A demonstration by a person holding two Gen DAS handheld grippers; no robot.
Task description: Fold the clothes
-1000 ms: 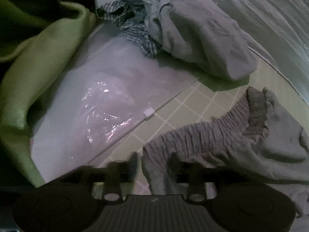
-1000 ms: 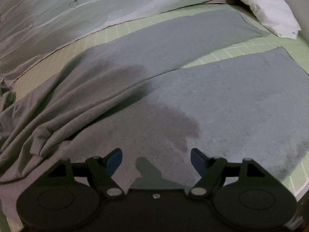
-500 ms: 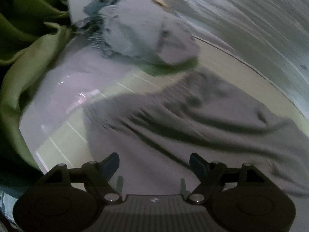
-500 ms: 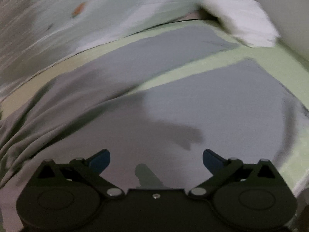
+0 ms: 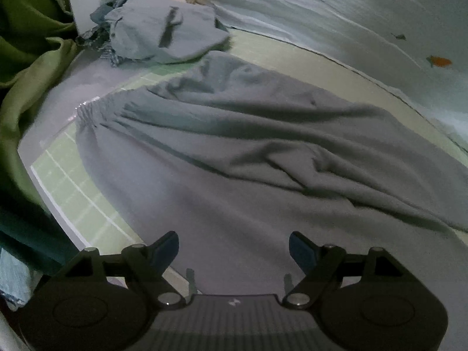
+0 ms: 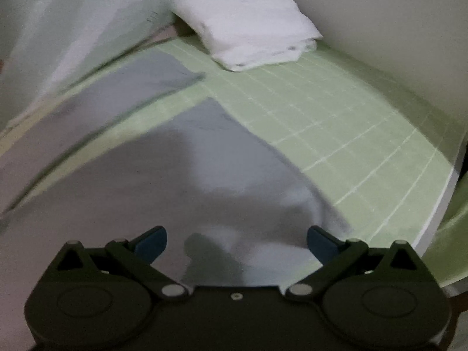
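A: Here, grey trousers (image 5: pixel 248 152) spread flat over a pale green gridded mat (image 5: pixel 73 193), gathered waistband at the far left, deep creases running across the cloth.

B: And the left gripper (image 5: pixel 234 248)?

A: Held above the near part of the trousers, blue-padded fingers (image 5: pixel 163 248) spread wide, nothing pinched between them.

B: Anything behind the trousers?

A: Yes, a heap of unfolded clothes (image 5: pixel 163 32) in blue-grey, beige and check, just beyond the waistband. Olive-green cloth (image 5: pixel 26 67) bunched along the left edge. Pale sheet (image 5: pixel 336 14) with a small orange print at the back.

B: And on the other side?

A: Blurred view. Right gripper (image 6: pixel 237 244) over the leg ends of the same grey trousers (image 6: pixel 187 158), fingers (image 6: pixel 150 242) fully apart, gripping nothing, only cloth lying below. Two legs parted, a strip of green mat (image 6: pixel 336 122) between and to the right. Folded white garment (image 6: pixel 245 26) resting at the mat's far corner, well apart from the trousers.
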